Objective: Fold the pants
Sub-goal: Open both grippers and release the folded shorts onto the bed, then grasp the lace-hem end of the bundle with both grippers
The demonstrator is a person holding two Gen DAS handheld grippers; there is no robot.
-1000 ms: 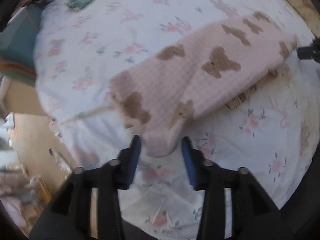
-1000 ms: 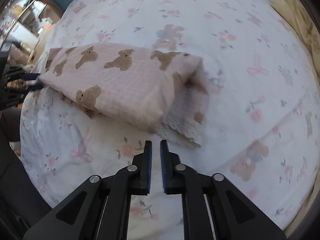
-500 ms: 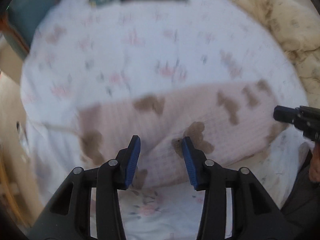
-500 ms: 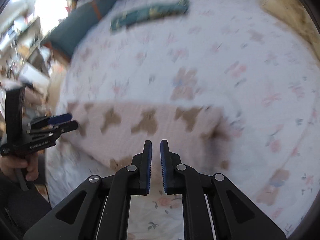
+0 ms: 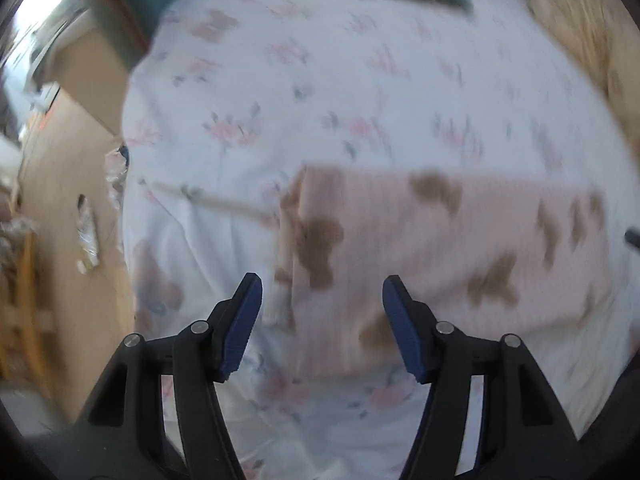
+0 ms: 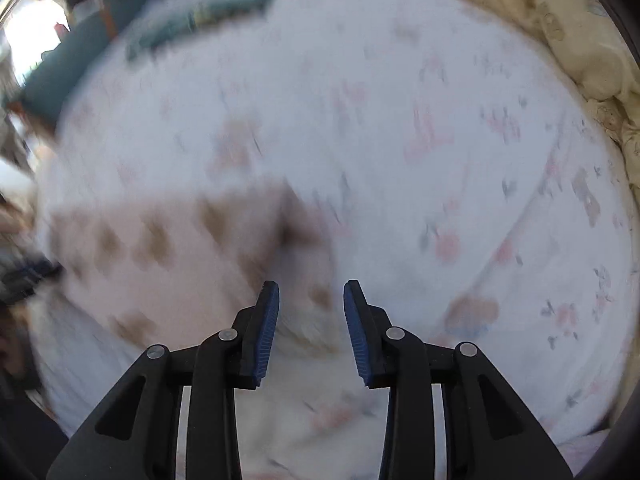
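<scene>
The folded pink pants (image 5: pixel 440 248) with brown bears lie flat on the flowered bed sheet (image 5: pixel 320 100). The left gripper (image 5: pixel 322 292) is above their left end, near the front edge; its blue fingers are spread wide and hold nothing. The right gripper (image 6: pixel 311 294) is over the right end of the pants (image 6: pixel 172 264), half open and also empty. Both views are blurred, so I cannot tell about touching.

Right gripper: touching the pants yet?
Cannot tell. In the right wrist view the right gripper is open over the pants' end, but motion blur and the straight-on angle hide any gap or contact at the fingertips.
</scene>
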